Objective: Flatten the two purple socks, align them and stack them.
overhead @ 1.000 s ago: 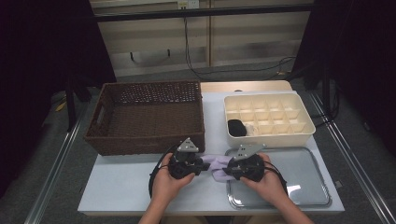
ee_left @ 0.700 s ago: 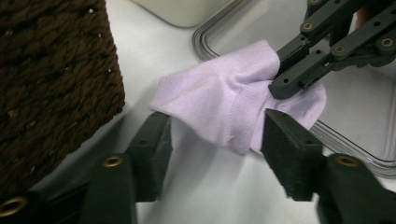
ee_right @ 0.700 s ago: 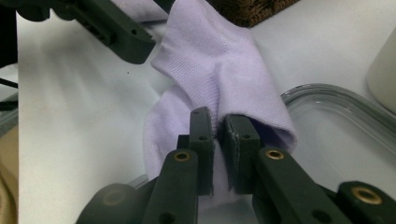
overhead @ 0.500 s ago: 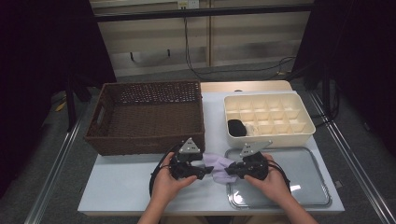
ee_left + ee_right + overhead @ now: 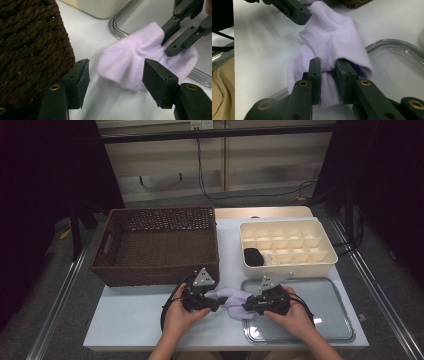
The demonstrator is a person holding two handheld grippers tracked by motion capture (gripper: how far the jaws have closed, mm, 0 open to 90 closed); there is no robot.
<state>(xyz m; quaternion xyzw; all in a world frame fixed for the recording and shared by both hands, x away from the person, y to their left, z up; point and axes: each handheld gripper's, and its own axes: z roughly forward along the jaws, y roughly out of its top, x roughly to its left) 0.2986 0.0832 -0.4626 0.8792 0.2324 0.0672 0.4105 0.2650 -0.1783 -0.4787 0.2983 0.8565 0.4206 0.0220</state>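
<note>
A lilac sock (image 5: 232,296) lies crumpled on the white table, partly over the tray's left rim. My left gripper (image 5: 216,302) is open at the sock's left end. In the left gripper view its jaws (image 5: 116,70) flank the sock (image 5: 135,62) without pressing it; they have just opened wide and come in slightly. My right gripper (image 5: 247,307) is shut on a fold at the sock's right end. In the right gripper view its pads (image 5: 328,67) pinch the sock (image 5: 332,37); they have just eased open a little, with the fold still between them.
A brown wicker basket (image 5: 155,272) stands just behind my left gripper. At the back right is a cream compartment box (image 5: 330,255) with a black item (image 5: 253,256) in one cell. A metal tray (image 5: 325,310) lies at the front right.
My right gripper has edged slightly to the right with the sock. The left hand has stayed in place.
</note>
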